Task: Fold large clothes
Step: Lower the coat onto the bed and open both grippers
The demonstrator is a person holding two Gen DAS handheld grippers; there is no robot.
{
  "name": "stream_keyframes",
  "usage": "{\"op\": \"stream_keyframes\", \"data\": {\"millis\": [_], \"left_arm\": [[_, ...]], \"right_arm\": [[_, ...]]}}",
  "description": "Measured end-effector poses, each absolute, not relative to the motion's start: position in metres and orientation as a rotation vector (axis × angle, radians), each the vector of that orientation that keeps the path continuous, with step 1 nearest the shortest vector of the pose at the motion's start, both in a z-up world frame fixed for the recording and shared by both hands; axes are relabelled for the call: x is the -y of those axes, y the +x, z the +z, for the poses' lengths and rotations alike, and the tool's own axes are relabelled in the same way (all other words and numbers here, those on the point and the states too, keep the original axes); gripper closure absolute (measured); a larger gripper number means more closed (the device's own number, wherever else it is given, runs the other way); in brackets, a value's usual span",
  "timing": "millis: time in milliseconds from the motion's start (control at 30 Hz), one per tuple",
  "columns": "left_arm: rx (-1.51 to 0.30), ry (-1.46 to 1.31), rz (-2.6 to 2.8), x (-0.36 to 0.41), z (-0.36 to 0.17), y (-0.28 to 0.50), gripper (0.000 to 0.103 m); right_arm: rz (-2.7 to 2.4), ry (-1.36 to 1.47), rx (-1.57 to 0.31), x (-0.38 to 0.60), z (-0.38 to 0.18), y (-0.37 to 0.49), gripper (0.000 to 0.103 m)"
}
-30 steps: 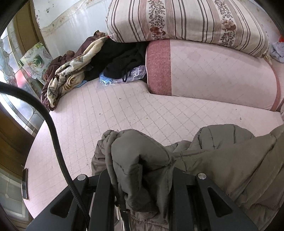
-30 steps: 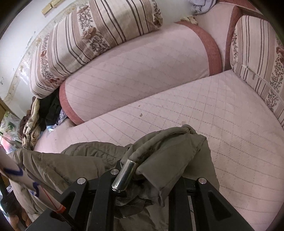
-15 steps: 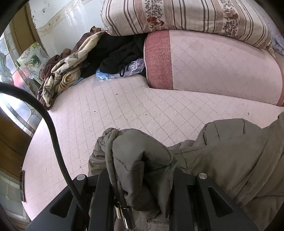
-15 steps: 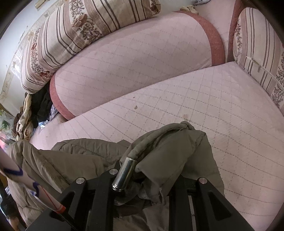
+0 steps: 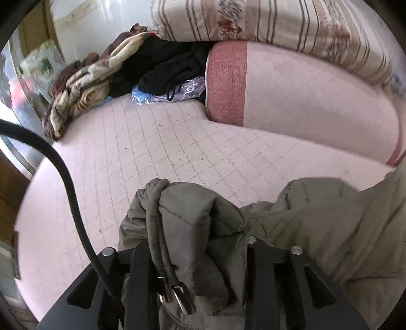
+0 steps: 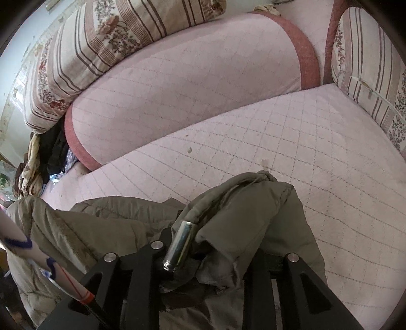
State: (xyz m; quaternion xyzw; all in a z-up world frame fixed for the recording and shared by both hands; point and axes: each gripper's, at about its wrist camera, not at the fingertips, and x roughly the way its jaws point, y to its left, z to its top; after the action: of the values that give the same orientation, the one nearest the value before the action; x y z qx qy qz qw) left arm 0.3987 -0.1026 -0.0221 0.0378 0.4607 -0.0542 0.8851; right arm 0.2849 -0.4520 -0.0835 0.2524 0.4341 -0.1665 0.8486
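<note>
An olive-green padded jacket hangs between my two grippers above the pink quilted sofa seat. My left gripper is shut on a bunched edge of the jacket, with its drawcord and metal cord ends dangling by the left finger. My right gripper is shut on another bunched edge of the same jacket, with a silver metal cord end lying across the left finger. The jacket's body sags to the left in the right wrist view.
A pink bolster and striped floral cushions line the sofa back. A heap of clothes and a patterned blanket fills the left corner. Another striped cushion stands at the right end. A black cable crosses the left wrist view.
Both grippers have moved forward and down toward the sofa seat with the jacket still held; the back cushions look closer and the view is blurred by motion.
</note>
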Motion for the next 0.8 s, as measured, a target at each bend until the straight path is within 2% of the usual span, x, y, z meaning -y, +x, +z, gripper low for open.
{"op": "stream_keyframes", "data": {"millis": [167,233,267,433,600,800], "left_arm": [[-0.961,-0.062,-0.227,0.076,0.01,0.384,0.058],[-0.957,-0.111,-0.267,0.068,0.023,0.377,0.054],[-0.954,-0.133,-0.276,0.063,0.03,0.373,0.052],[-0.89,-0.119,-0.262,0.058,0.06,0.351,0.052],[-0.732,-0.002,-0.215,0.069,0.098,0.324,0.041],[-0.778,0.133,-0.261,0.113,0.086,0.323,0.039]], "right_arm": [[-0.351,0.542,-0.853,0.452,-0.054,0.264,0.047],[-0.396,0.519,-0.823,0.451,-0.041,0.255,0.026],[-0.421,0.501,-0.797,0.45,-0.033,0.249,0.024],[-0.43,0.46,-0.761,0.446,-0.001,0.227,0.023],[-0.405,0.379,-0.746,0.428,0.018,0.216,0.023],[-0.333,0.265,-0.762,0.389,0.012,0.228,0.023]]}}
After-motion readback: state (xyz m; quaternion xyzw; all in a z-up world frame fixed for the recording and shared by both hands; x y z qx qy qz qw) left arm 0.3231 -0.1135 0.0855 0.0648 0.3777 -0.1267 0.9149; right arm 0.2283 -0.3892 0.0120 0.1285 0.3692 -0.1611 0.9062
